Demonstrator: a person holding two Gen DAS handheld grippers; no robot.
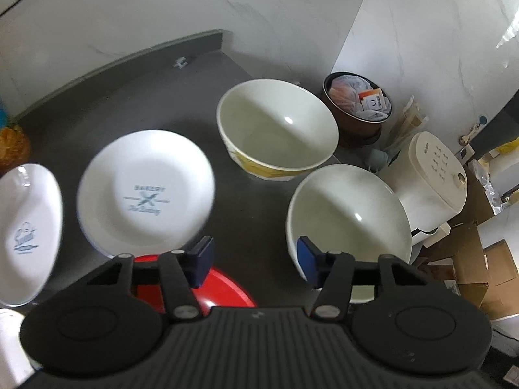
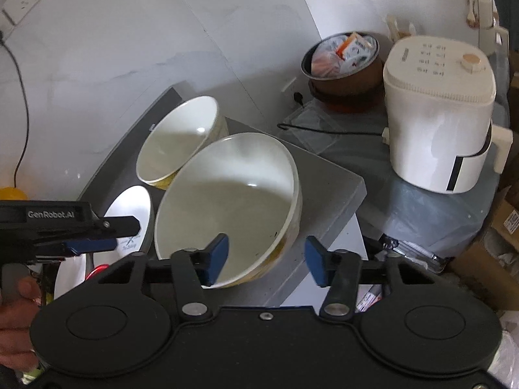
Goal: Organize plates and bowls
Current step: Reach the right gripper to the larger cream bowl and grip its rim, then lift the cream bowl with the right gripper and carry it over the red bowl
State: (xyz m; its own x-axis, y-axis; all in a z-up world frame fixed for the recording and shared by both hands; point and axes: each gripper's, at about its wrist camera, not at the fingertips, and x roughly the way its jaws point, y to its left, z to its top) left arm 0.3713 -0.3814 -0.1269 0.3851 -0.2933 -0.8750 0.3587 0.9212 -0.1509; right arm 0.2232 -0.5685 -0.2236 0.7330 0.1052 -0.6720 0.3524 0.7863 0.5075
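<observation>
Two white bowls with yellow outsides stand on the dark counter: a far bowl (image 1: 277,129) (image 2: 178,137) and a near bowl (image 1: 348,223) (image 2: 227,206). A round white "Bakery" plate (image 1: 146,191) lies left of them, an oval white plate (image 1: 27,230) further left, and a red plate (image 1: 223,287) under my left gripper. My left gripper (image 1: 256,261) is open and empty, its right finger by the near bowl's rim. My right gripper (image 2: 266,261) is open, its jaws straddling the near bowl's right rim. The left gripper (image 2: 90,244) also shows in the right wrist view.
A brown pot (image 1: 358,103) (image 2: 343,64) full of packets and a white appliance (image 1: 434,178) (image 2: 441,113) stand right of the counter. Cardboard boxes (image 1: 480,269) lie lower right. The counter's right edge (image 2: 340,201) drops off near the bowl. A marble wall backs the counter.
</observation>
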